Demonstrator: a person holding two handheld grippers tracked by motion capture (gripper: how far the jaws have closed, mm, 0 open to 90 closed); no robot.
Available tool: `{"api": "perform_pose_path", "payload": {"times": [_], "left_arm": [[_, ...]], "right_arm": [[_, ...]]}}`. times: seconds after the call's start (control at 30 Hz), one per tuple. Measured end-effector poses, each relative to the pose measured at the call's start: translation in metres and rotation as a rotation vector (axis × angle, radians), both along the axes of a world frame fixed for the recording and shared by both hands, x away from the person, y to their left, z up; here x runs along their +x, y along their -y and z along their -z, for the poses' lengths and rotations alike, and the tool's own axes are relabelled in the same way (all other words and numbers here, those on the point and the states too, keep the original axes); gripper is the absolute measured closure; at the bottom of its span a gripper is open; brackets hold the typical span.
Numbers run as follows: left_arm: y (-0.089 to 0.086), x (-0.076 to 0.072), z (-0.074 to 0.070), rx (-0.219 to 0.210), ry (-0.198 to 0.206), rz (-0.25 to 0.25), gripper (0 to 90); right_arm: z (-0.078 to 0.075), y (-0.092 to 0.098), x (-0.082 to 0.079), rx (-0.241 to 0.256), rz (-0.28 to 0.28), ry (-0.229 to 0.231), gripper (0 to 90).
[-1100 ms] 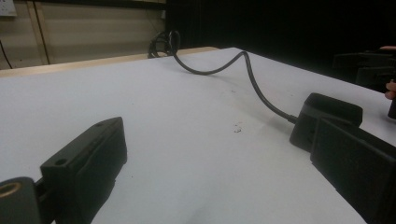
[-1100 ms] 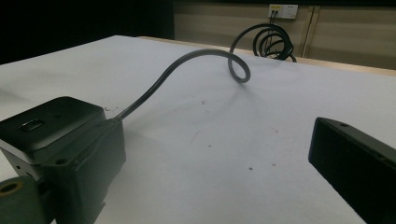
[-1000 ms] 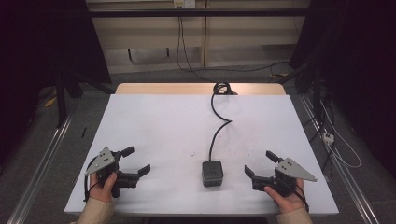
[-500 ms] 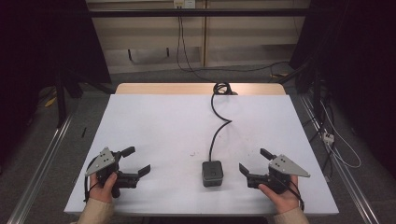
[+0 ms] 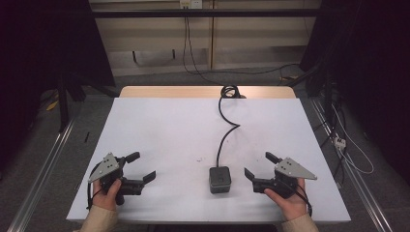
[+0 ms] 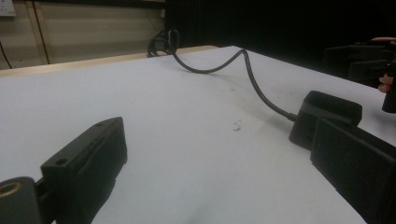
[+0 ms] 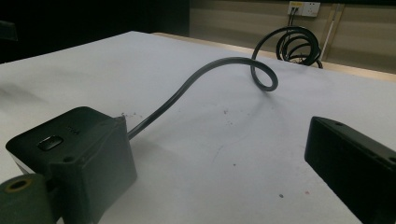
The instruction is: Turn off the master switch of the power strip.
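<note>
High view: a black box [image 5: 220,179] with a cable [image 5: 226,128] sits near the front of the white table [image 5: 159,125], between the two grippers. Left gripper [image 5: 139,166] rests well apart from it, jaws spread and empty. Right gripper [image 5: 258,166] lies just beside the box, jaws likewise spread, holding nothing.

Dim room, dark at the edges; overhead light brightens the white table [image 5: 164,130]. Soft shadows sit beneath the black box [image 7: 70,140]. Near jaws blur in both gripper views.
</note>
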State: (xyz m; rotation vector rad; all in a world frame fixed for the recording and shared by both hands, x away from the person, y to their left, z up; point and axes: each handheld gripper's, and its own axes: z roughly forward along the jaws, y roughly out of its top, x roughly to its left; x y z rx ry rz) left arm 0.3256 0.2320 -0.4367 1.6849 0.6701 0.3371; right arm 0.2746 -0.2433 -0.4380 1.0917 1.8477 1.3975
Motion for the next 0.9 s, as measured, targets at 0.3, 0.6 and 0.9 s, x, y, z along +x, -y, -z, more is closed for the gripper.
{"api": "perform_pose_path", "payload": {"times": [0.3,0.6,0.9], "left_arm": [[0.000,0.000,0.000,0.001,-0.003,0.003,3.7],[0.001,0.000,0.001,0.008,-0.001,0.006,3.7],[0.001,0.000,0.001,0.010,0.000,0.008,3.7]], "right_arm": [[-0.002,-0.003,0.002,0.003,-0.009,-0.010,8.0],[-0.003,-0.007,0.002,0.002,-0.031,-0.016,8.2],[-0.003,-0.013,0.005,0.010,-0.047,-0.026,8.8]]}}
